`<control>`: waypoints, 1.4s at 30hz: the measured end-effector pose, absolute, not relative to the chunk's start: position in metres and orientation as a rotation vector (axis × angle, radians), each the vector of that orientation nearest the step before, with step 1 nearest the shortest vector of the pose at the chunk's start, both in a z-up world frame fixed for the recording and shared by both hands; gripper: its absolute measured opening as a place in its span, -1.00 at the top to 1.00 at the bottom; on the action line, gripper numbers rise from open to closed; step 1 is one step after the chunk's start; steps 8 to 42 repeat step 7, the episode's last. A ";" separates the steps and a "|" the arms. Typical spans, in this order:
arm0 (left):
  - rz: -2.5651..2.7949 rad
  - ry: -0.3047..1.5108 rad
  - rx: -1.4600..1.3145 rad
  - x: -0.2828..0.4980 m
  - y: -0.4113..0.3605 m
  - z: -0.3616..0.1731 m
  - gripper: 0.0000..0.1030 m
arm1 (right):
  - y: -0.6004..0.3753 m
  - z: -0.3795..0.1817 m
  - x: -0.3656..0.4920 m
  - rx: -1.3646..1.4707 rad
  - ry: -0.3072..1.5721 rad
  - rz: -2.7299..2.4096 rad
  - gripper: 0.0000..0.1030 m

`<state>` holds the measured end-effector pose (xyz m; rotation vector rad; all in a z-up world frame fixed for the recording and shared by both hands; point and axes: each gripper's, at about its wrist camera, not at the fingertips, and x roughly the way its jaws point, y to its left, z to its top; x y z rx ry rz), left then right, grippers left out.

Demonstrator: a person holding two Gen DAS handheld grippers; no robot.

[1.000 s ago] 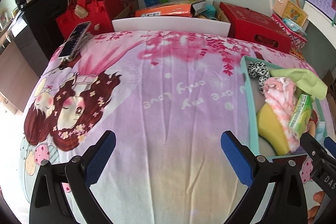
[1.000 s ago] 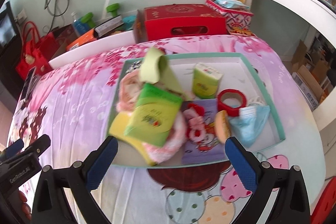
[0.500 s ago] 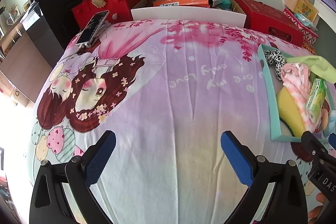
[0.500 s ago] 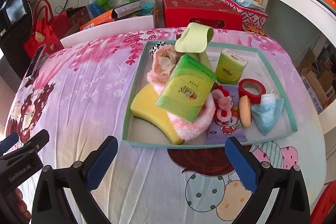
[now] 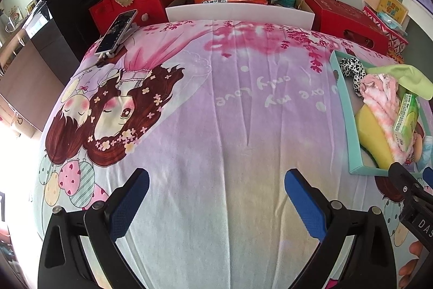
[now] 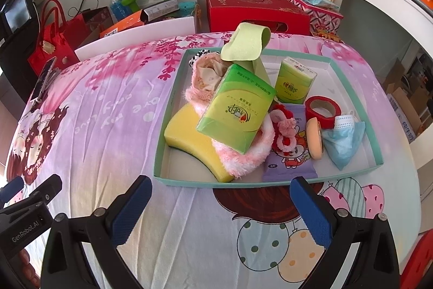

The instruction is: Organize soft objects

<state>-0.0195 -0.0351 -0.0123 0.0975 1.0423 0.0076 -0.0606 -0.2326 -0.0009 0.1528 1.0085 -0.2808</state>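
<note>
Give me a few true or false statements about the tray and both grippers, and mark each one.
1. Both grippers are empty and open. True: the left gripper and right gripper hold nothing.
2. The big tissue pack lies flat on the tray floor. False: it leans on the pink fluffy cloth and yellow sponge.
3. The red tape roll is inside the tray. True.
4. The blue face mask lies on the bedsheet outside the tray. False: it is in the tray.
</note>
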 end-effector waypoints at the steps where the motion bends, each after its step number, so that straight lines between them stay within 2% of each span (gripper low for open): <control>1: 0.013 1.038 0.100 -0.020 -0.035 -0.012 -0.94 | -0.233 -0.001 -0.060 0.152 1.010 -0.281 -1.00; 42: -0.006 1.049 0.085 -0.017 -0.036 -0.013 -0.94 | -0.235 0.000 -0.060 0.149 1.008 -0.278 -1.00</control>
